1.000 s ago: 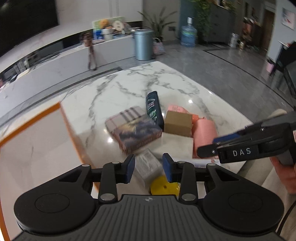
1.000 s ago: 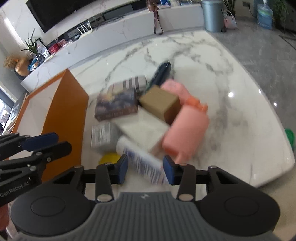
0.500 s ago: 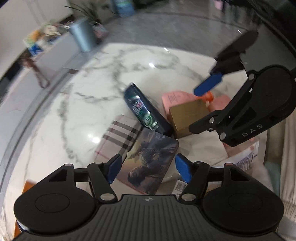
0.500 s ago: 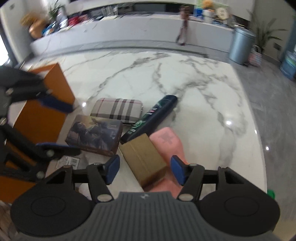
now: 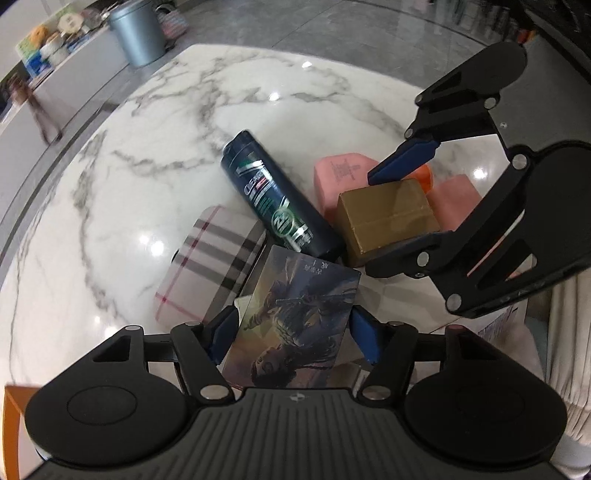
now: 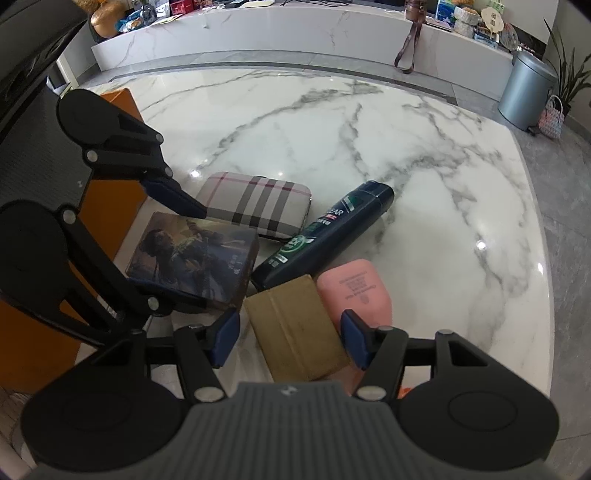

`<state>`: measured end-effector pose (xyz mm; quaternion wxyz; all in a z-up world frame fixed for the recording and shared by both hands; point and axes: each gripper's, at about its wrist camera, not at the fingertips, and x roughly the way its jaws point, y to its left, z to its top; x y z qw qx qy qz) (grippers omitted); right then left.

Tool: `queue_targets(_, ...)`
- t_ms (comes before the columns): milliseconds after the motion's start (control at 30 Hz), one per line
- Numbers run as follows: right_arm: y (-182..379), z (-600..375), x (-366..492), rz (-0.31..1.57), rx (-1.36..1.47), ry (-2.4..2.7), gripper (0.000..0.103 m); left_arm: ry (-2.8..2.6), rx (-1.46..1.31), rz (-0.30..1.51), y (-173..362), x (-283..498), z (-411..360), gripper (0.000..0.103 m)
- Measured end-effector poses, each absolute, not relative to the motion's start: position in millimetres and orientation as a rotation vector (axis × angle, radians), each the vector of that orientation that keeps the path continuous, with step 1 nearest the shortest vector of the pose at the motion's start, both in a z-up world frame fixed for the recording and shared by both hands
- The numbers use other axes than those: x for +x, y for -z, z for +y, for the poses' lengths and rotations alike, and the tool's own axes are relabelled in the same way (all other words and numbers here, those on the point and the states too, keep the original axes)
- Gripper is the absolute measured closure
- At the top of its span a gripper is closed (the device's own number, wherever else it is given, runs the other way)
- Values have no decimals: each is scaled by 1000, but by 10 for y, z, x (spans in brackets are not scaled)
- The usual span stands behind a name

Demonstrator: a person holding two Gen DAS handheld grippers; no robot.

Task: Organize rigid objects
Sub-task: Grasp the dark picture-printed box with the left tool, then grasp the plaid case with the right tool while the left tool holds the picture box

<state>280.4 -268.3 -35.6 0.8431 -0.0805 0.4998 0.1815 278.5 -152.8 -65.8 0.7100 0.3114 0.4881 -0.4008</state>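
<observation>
A pile of objects lies on the marble table (image 5: 155, 155). My left gripper (image 5: 293, 338) is open, its fingers on either side of a picture-covered box (image 5: 295, 321), which also shows in the right wrist view (image 6: 192, 258). My right gripper (image 6: 288, 338) is open, straddling a brown cardboard box (image 6: 295, 332), also in the left wrist view (image 5: 384, 218). A dark blue bottle (image 5: 277, 199) lies beside a plaid case (image 5: 214, 266). Pink containers (image 6: 354, 291) lie behind the brown box.
An orange box (image 6: 107, 206) stands at the table's left. A white packet with print (image 5: 498, 321) lies under the pile. A grey bin (image 6: 526, 92) stands on the floor beyond the table. A long white counter (image 6: 295, 33) runs along the back.
Both grippers have opened wider and moved down over the pile. The left now straddles the picture box, the right straddles the brown box.
</observation>
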Motion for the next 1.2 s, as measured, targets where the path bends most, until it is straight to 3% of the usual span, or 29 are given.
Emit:
queue_targets(300, 288, -2466, 3031, 1024, -257, -491, 48, 776, 642, 1087, 488, 2911, -1339, 34)
queue_targets(600, 424, -2083, 3438, 959, -547, -753, 49, 740, 733, 1096, 565, 3104, -1284, 33)
queue_targets(733, 455, -2011, 3586, 941, -654, -857, 48, 747, 803, 1108, 653, 3205, -1293, 38)
queue_targets(867, 459, -1935, 3735, 942, -723, -915, 36, 751, 904, 1102, 708, 3242, -1326, 38)
queue_targets(1000, 471, -1886, 3890, 984, -765, -984, 33, 755, 966, 1128, 788, 3264, -1339, 27)
queue_targets(1200, 573, -1922, 4025, 1078, -838, -1019, 37, 776, 954, 1236, 876, 3444, -1329, 27)
